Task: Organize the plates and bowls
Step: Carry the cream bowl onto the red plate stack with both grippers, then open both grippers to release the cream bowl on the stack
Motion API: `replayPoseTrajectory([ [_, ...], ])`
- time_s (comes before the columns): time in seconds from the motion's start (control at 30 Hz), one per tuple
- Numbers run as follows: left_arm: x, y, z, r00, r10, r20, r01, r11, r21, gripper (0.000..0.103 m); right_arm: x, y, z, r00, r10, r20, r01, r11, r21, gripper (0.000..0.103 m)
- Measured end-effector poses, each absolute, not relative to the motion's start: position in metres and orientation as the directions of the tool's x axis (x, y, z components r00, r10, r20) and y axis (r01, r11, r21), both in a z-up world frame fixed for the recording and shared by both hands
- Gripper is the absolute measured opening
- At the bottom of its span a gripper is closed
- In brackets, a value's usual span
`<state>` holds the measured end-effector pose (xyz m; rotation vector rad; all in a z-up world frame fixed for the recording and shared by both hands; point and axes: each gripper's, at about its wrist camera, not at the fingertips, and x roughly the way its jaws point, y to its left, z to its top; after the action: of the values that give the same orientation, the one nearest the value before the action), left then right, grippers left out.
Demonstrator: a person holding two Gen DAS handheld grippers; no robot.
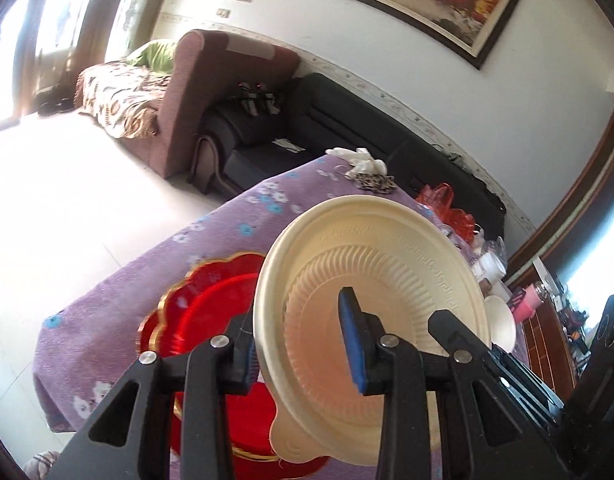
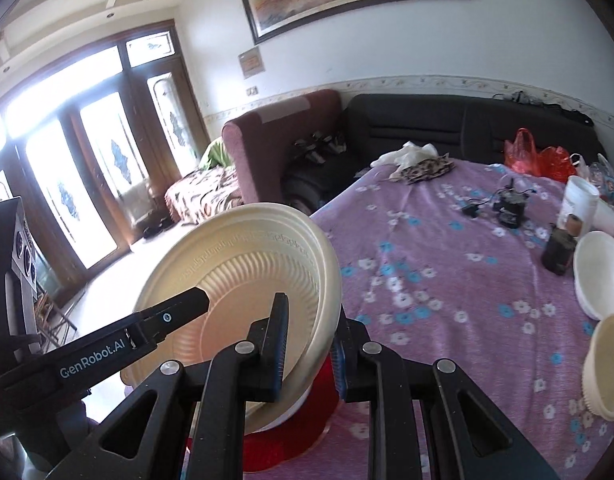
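Left gripper (image 1: 303,344): black two-finger tool with blue pads, nearest the lens; jaws narrowly apart, clamped on the near-left rim of the cream ribbed disposable plate (image 1: 371,264), one pad inside the dish, the other behind the rim.
Right gripper (image 2: 307,340): same build; jaws nearly together, pinching the right rim of the same plate, one pad on the inner face, the other on the outer.
Cream plate: tilted on edge, lifted clear of the table, held between both tools; tip of the left tool visible across its inner face in the right wrist view.
Red scalloped plate with gold trim (image 1: 211,304): flat on the purple flowered tablecloth (image 2: 447,280), at the near left edge, below the lifted plate.
White oval bowl (image 2: 601,272): on the cloth at far right.
Cream ribbed bowl (image 2: 607,364): near right, just in front of the white one.
Dark jar (image 2: 561,248): left of the white bowl, close beside it.
Black sofa (image 2: 447,128): behind the table, against the wall.
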<state>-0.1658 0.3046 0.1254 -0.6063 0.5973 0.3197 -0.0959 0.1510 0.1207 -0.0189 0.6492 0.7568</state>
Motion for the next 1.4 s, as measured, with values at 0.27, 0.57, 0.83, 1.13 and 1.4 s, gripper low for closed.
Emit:
replayPoseTrajectory([
  [0.27, -0.173, 0.336, 0.1, 0.747, 0.096, -0.658, -0.485, 0.756, -0.44, 0.033, -0.095, 0.187, 0.095, 0.511, 0.6, -0.616, -0.656, 0.735, 0.172, 0.022],
  [0.57, -0.173, 0.336, 0.093, 0.736, 0.11, -0.668, -0.496, 0.76, -0.42, 0.07, -0.087, 0.196, 0.081, 0.496, 0.593, -0.634, -0.647, 0.74, 0.185, 0.028],
  [0.83, -0.184, 0.333, 0.109, 0.767, 0.17, -0.619, -0.493, 0.773, -0.399, 0.082, -0.087, 0.179, 0.09, 0.555, 0.602, -0.574, -0.617, 0.761, 0.201, 0.057],
  [1.13, -0.214, 0.304, 0.145, 0.822, 0.243, -0.515, -0.46, 0.816, -0.349, 0.083, -0.112, 0.127, 0.117, 0.667, 0.58, -0.468, -0.566, 0.803, 0.188, 0.071],
  [1.4, -0.252, 0.259, 0.187, 0.904, 0.154, -0.398, -0.296, 0.898, -0.327, 0.085, -0.157, 0.032, 0.139, 0.781, 0.497, -0.379, -0.459, 0.868, 0.191, 0.08],
])
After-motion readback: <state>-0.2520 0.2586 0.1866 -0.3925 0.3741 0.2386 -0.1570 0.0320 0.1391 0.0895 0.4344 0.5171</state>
